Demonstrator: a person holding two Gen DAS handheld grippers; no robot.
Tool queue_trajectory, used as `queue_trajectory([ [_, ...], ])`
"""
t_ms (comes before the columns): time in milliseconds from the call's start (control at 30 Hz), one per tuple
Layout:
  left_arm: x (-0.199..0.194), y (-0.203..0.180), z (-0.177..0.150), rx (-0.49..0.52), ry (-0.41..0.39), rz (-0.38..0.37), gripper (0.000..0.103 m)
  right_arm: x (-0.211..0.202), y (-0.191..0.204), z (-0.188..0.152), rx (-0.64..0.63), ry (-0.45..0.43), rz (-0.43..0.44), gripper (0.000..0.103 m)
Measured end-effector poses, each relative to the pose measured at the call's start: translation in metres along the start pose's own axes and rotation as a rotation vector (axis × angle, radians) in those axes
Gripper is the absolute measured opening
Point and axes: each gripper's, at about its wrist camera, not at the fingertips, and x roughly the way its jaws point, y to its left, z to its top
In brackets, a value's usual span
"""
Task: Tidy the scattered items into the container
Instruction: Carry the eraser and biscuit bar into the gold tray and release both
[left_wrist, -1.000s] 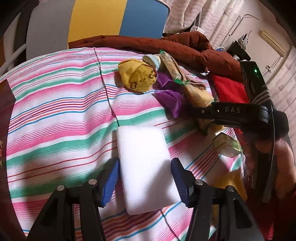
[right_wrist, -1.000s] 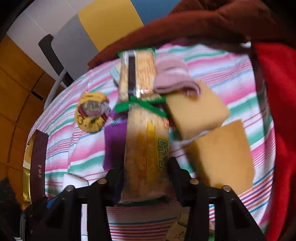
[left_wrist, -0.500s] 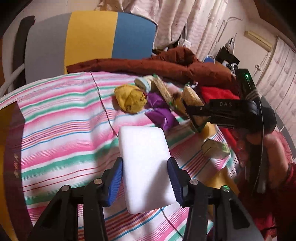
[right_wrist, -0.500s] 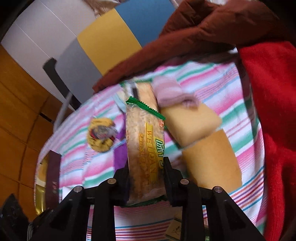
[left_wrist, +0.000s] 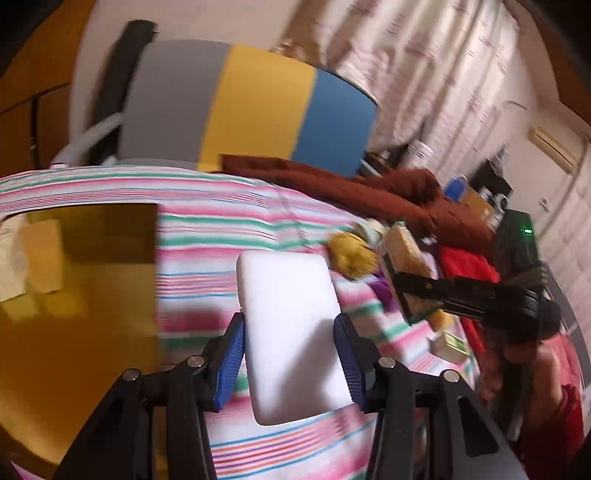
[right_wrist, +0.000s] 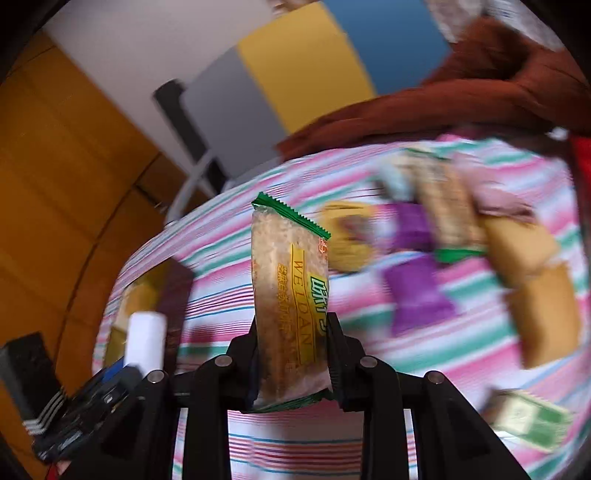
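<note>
My left gripper (left_wrist: 291, 354) is shut on a white foam block (left_wrist: 291, 332), held clear above the striped cloth (left_wrist: 229, 225). To its left lies the yellow-lined container (left_wrist: 74, 295) with a dark rim, a few pale items inside. In the right wrist view my right gripper (right_wrist: 291, 354) is shut on a clear snack packet (right_wrist: 288, 295) with green ends, standing upright between the pads. The white foam block (right_wrist: 144, 339) and the left gripper show at lower left there, near the container (right_wrist: 173, 291).
On the cloth lie a yellow pouch (right_wrist: 347, 236), purple wrappers (right_wrist: 417, 295), another snack packet (right_wrist: 443, 210), tan sponges (right_wrist: 543, 317), a pink cloth (right_wrist: 498, 199) and a small green box (right_wrist: 528, 417). Brown and red blankets (left_wrist: 369, 184) bound the far side. A striped chair (left_wrist: 240, 107) stands behind.
Both grippers closed on their items and lifted them off the cloth. Both views have swung left, bringing the yellow-lined container into sight.
</note>
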Motion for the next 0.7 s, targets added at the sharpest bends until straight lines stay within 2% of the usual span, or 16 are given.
queue_trajectory([
  [233, -0.034, 0.081, 0.004, -0.131, -0.040, 0.090, 0.048, 0.040, 0.111, 0.006, -0.144, 0.063, 0.133, 0.030],
  [433, -0.051, 0.140, 0.000, -0.208, -0.023, 0.166, 0.048, 0.093, 0.198, 0.002, -0.263, 0.135, 0.180, 0.030],
  [533, -0.056, 0.163, -0.003, -0.223, -0.001, 0.198, 0.049, 0.117, 0.226, -0.003, -0.299, 0.170, 0.181, 0.030],
  [700, -0.050, 0.190, -0.005, -0.231, 0.056, 0.255, 0.049, 0.168, 0.253, -0.012, -0.347, 0.242, 0.113, 0.030],
])
